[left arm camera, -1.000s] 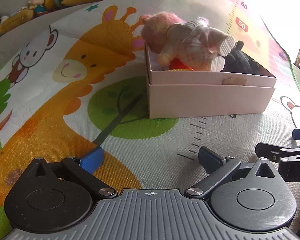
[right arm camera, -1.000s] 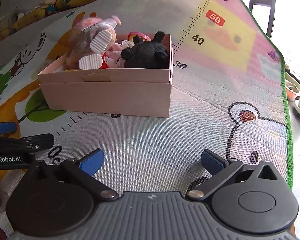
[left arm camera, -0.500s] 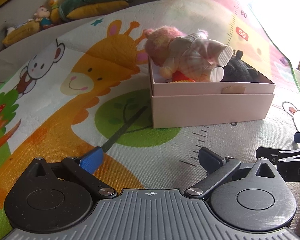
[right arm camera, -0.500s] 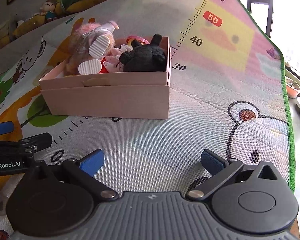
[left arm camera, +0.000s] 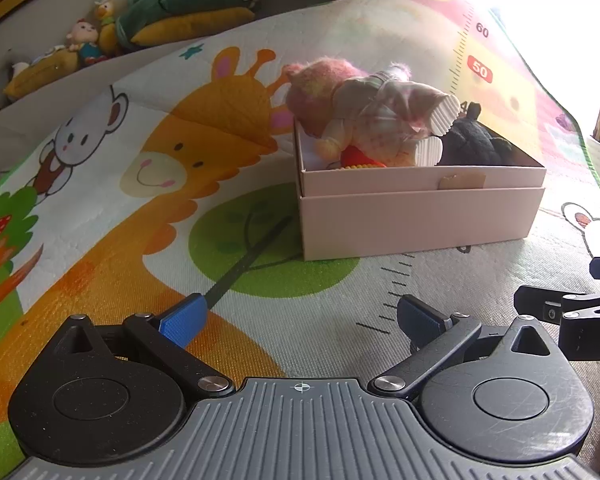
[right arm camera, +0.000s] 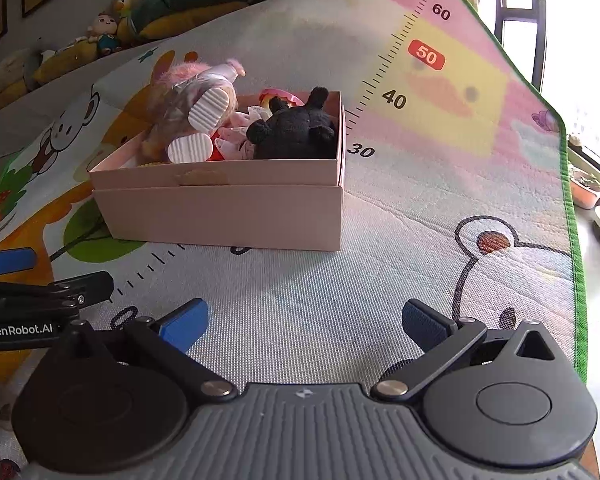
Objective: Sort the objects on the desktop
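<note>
A pale pink cardboard box (left arm camera: 416, 220) (right arm camera: 228, 212) stands on the cartoon play mat. Inside it lie a pink-haired doll (left arm camera: 364, 108) (right arm camera: 192, 96) with white ribbed shoe soles, a black plush toy (left arm camera: 472, 144) (right arm camera: 296, 128) and some red and pink bits. My left gripper (left arm camera: 300, 316) hovers low over the mat in front of the box, open and empty. My right gripper (right arm camera: 304, 320) is also open and empty, short of the box's near wall. Each gripper shows at the edge of the other's view.
The play mat (right arm camera: 440, 200) has a printed ruler and animal drawings, with a green border at right. Plush toys and cushions (left arm camera: 188, 8) line the back wall. Small plant pots (right arm camera: 588, 188) stand on the floor beyond the mat's right edge.
Both grippers have drawn back and risen slightly, so the box looks a little smaller and more of the back wall shows. Both stay open; nothing in the box has moved.
</note>
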Demonstrator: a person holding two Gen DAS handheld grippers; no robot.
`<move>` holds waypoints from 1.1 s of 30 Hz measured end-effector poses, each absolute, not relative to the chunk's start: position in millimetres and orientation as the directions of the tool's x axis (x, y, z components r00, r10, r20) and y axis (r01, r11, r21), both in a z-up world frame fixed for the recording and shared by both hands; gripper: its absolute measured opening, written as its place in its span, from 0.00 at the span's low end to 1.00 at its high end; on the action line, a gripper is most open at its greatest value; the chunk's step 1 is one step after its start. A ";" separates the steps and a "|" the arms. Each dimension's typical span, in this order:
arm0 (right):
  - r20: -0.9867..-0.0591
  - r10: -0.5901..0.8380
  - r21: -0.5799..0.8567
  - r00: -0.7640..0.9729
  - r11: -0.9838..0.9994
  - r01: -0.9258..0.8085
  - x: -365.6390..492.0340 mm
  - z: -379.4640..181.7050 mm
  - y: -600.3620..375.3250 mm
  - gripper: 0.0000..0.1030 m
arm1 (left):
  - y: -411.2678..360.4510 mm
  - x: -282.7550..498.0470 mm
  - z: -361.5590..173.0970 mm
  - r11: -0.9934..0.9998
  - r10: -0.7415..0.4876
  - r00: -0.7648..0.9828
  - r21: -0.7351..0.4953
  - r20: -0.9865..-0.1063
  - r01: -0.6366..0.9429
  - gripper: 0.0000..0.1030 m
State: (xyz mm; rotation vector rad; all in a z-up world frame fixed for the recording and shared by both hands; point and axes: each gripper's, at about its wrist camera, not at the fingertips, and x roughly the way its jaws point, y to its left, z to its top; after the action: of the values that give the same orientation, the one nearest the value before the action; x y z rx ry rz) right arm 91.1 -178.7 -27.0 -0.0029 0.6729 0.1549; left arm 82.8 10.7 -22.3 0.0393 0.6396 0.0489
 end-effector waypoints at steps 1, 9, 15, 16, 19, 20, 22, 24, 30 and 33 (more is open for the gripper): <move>-0.621 0.142 0.045 0.771 0.988 -0.146 91.0 -27.0 -178.3 1.00 | 10.8 82.8 -22.2 0.998 0.058 0.801 0.052 -0.595 -0.034 1.00; -0.622 0.143 0.050 0.770 0.988 -0.143 89.9 -27.4 -178.9 1.00 | 11.3 82.3 -21.8 0.998 0.056 0.802 0.051 -0.595 -0.032 1.00; -0.620 0.142 0.050 0.771 0.989 -0.142 89.6 -27.3 -178.1 1.00 | 13.6 82.9 -21.5 0.998 0.049 0.802 0.050 -0.595 -0.024 1.00; -0.620 0.143 0.051 0.772 0.989 -0.142 89.7 -27.3 -178.3 1.00 | 15.8 84.4 -21.6 0.999 0.044 0.802 0.049 -0.596 -0.018 1.00; -0.620 0.143 0.051 0.772 0.989 -0.141 89.8 -27.3 -178.3 1.00 | 13.7 82.2 -21.5 0.999 0.049 0.802 0.048 -0.596 -0.025 1.00; -0.620 0.143 0.052 0.772 0.989 -0.141 89.8 -27.3 -178.4 1.00 | 13.9 82.4 -21.4 0.999 0.049 0.802 0.048 -0.596 -0.025 1.00; -0.620 0.143 0.053 0.772 0.989 -0.140 89.8 -27.4 -178.5 1.00 | 15.5 83.4 -21.5 0.999 0.047 0.803 0.048 -0.595 -0.023 1.00; -0.620 0.143 0.053 0.771 0.989 -0.140 89.9 -27.4 -178.6 1.00 | 15.8 83.7 -21.4 0.999 0.047 0.803 0.049 -0.595 -0.022 1.00; -0.620 0.143 0.056 0.771 0.989 -0.139 90.3 -27.5 -179.6 1.00 | 16.0 83.5 -21.2 0.999 0.047 0.803 0.049 -0.594 -0.022 1.00; -0.620 0.143 0.057 0.772 0.989 -0.138 90.2 -27.4 -179.8 1.00 | 15.9 83.3 -21.0 0.999 0.047 0.804 0.049 -0.593 -0.022 1.00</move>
State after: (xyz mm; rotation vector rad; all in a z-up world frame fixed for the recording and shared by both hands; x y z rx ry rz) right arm 90.2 -179.8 -27.4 0.0083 0.6725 0.1522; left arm 83.3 15.9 -21.0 0.0400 0.6358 0.0370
